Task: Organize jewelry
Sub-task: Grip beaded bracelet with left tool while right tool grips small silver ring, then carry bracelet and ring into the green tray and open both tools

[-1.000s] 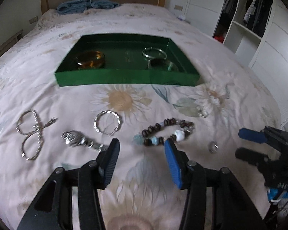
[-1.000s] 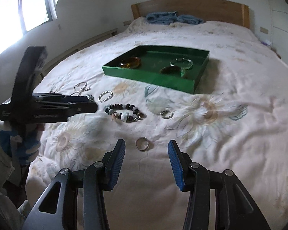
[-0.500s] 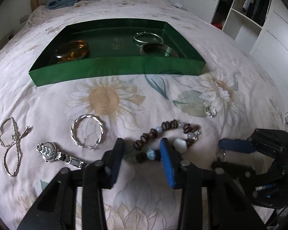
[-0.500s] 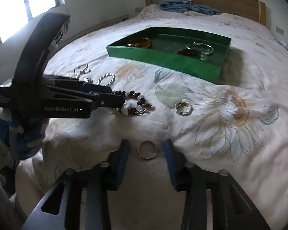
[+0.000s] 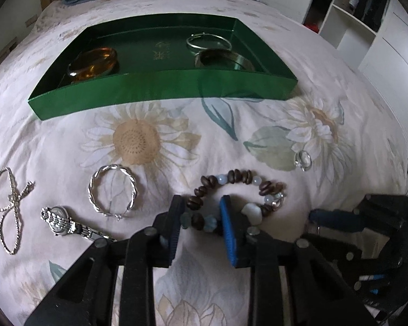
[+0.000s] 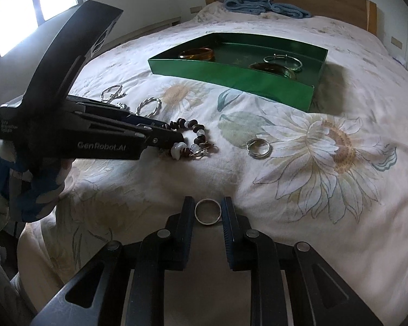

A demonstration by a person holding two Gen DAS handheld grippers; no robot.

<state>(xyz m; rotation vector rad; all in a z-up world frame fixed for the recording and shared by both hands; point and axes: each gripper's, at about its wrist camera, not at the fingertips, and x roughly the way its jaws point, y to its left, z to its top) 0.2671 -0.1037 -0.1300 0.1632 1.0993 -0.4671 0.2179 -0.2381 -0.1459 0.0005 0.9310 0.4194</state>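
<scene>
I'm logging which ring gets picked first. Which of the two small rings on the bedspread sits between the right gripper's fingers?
The plain band, bracketed by the right gripper. The other ring lies farther off, beside the beaded bracelet.

Black hand-held gripper, blue pads, silver screws, "GenRobot.AI" marking.

Green tray, sunflower-print white bedspread, brown-and-pale-blue beaded bracelet, amber bangle

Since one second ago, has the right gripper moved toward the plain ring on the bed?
Yes. The right gripper has come forward toward the green tray; the plain ring, earlier ahead of its fingertips, now lies between them, jaws narrowed but not touching.
</scene>
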